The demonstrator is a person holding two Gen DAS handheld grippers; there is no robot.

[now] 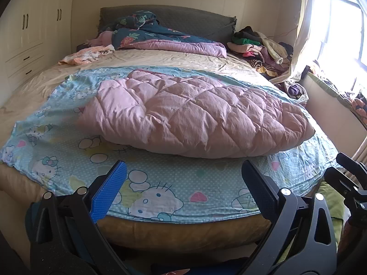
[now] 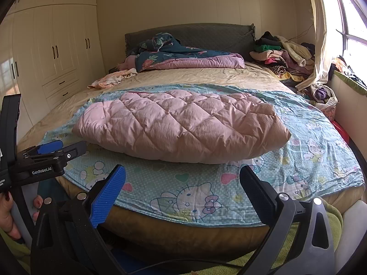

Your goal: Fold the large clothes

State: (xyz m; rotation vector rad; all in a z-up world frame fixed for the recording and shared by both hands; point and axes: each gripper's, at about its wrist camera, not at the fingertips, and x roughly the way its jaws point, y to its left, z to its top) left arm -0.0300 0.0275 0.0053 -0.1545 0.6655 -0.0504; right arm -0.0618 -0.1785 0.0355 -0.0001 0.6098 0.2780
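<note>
The pink quilted padded garment lies folded into a thick bundle on the light-blue cartoon-cat printed sheet, which is spread across the near half of the wide bed with a beige cover. The bundle sits roughly central on the sheet, well clear of both grippers.

The left gripper hangs at the near edge of the bed with its jaws spread wide and nothing between them; one blue textured pad faces inward. The right gripper holds a like position, jaws likewise wide apart and empty. In the right wrist view a hand grasps the left gripper's handle at the near left.

At the far end, a dark floral duvet with a mauve lining lies rumpled against the grey headboard. A heap of mixed clothes occupies the far right corner beside the window. Cream wardrobes line the left wall.
</note>
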